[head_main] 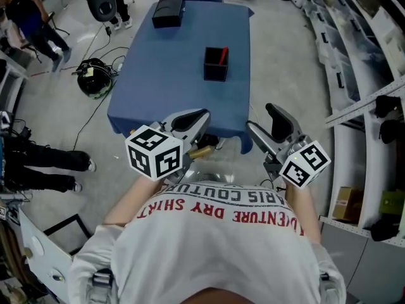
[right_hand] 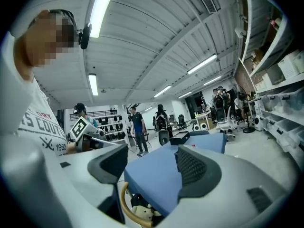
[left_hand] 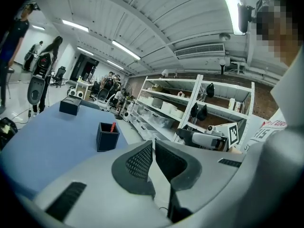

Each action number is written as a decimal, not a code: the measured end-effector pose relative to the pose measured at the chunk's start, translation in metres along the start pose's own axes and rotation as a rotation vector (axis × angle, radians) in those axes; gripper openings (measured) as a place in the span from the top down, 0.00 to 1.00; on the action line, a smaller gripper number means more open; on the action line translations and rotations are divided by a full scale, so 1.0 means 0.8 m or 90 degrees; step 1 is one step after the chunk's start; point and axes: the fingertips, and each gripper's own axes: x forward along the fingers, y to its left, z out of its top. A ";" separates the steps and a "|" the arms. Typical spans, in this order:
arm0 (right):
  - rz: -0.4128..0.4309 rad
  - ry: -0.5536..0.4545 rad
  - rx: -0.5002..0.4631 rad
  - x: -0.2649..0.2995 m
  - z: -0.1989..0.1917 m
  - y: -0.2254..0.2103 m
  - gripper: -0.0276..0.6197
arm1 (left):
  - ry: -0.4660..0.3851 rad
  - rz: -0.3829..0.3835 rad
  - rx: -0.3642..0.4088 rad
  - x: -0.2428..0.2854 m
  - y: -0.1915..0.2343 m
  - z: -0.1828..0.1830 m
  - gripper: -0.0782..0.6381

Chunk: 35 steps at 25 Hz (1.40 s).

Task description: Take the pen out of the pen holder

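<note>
A black square pen holder (head_main: 216,67) stands on the blue table (head_main: 171,87), with a red pen (head_main: 223,56) upright inside it. Both grippers hang off the table's near edge, well short of the holder. My left gripper (head_main: 204,114) has its jaws together and grips nothing. My right gripper (head_main: 259,115) is open and empty. In the left gripper view, the holder (left_hand: 107,137) and pen (left_hand: 112,126) lie ahead, left of the shut left gripper (left_hand: 154,142). In the right gripper view, the open right gripper (right_hand: 153,151) frames the table (right_hand: 152,175); its right jaw mostly hides the holder.
A black box (head_main: 168,10) sits at the table's far end. A helmet (head_main: 95,78) and cables lie on the floor to the left. People stand at the left. Shelving (head_main: 354,75) runs along the right. A plush toy (right_hand: 140,213) lies under the table.
</note>
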 end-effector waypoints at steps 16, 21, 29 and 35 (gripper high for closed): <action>-0.008 0.046 -0.009 0.097 -0.007 -0.067 0.47 | -0.004 0.006 -0.024 0.046 0.090 0.027 0.84; 0.028 0.067 0.001 0.129 -0.004 -0.107 0.48 | -0.012 0.044 -0.040 0.070 0.114 0.046 0.84; 0.069 0.111 0.012 0.197 -0.014 -0.165 0.48 | -0.012 0.106 -0.078 0.098 0.164 0.055 0.84; 0.088 0.146 -0.007 0.245 -0.028 -0.199 0.48 | -0.015 0.134 -0.096 0.112 0.193 0.060 0.84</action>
